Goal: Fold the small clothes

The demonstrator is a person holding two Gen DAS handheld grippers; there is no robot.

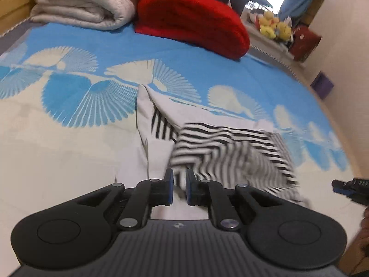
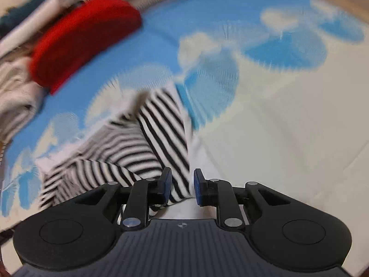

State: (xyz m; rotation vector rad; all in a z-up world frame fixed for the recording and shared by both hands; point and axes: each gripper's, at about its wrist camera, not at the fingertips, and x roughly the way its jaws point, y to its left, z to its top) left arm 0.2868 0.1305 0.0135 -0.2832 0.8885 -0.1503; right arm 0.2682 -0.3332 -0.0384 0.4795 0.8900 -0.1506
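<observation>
- A small black-and-white striped garment with plain white panels (image 1: 221, 143) was seen lying on a blue and cream bedsheet printed with fan shapes (image 1: 69, 152), partly lifted and rumpled at its near edge
- The left gripper (image 1: 179, 188) was found with its blue-padded jaws nearly together, a fold of the striped cloth pinched between them
- The right gripper (image 2: 183, 188) was seen with a narrow gap between its jaws; striped and white cloth lay in that gap, but whether the pads pressed on it could not be told from the blurred view
- The step in hand was judged to be a fold in progress: the near hem was being raised at two points so that it could be carried over the rest of the garment
- The next move was judged to call for both corners being carried away together, level with each other, then laid down so that the edges met, and only then released
- No container was seen in either view; a red cushion (image 1: 191, 20) and a rolled cream quilt (image 1: 80, 2) were noted at the far end of the bed, well apart from the garment
</observation>
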